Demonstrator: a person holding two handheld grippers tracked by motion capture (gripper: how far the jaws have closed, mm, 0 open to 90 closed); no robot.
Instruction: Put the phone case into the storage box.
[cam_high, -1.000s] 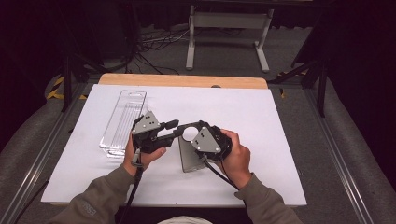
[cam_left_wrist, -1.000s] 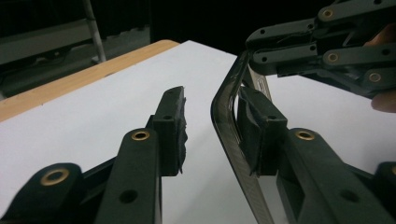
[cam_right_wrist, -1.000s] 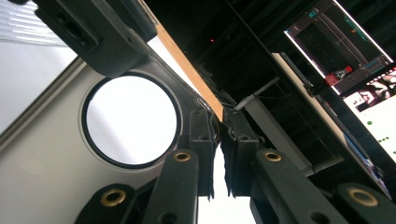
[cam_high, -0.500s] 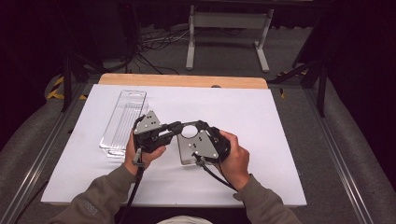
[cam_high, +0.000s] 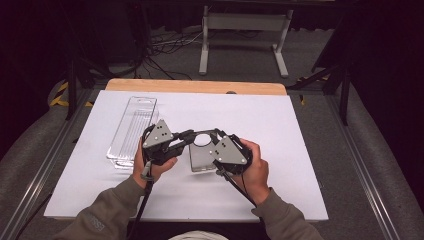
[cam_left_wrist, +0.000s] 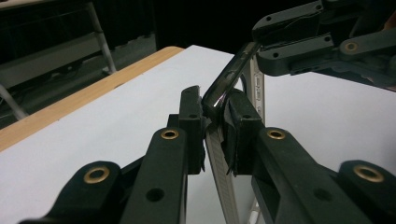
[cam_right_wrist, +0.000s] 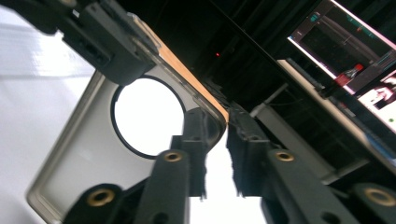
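A grey phone case (cam_high: 200, 159) with a round hole hangs between the two grippers over the white table. My left gripper (cam_high: 188, 135) is shut on one upper rim of the case (cam_left_wrist: 225, 83); its pads (cam_left_wrist: 192, 116) pinch the rim. My right gripper (cam_high: 216, 134) is at the opposite top corner. Its jaws have just been opening. In the right gripper view the corner of the case (cam_right_wrist: 84, 154) sits between the right gripper's (cam_right_wrist: 217, 140) pads, against the left pad with a thin gap on the other side. The left gripper (cam_right_wrist: 109, 44) shows there at the upper left.
A clear plastic blister pack (cam_high: 132, 131) lies on the white table (cam_high: 300, 150) left of the hands. A wooden strip (cam_high: 195, 86) runs along the far edge. Metal rails border both sides of the table.
The left gripper's jaws have closed onto the case's rim. The case has tipped up slightly, so its round hole shows between the grippers. Both hands stayed nearly in place.
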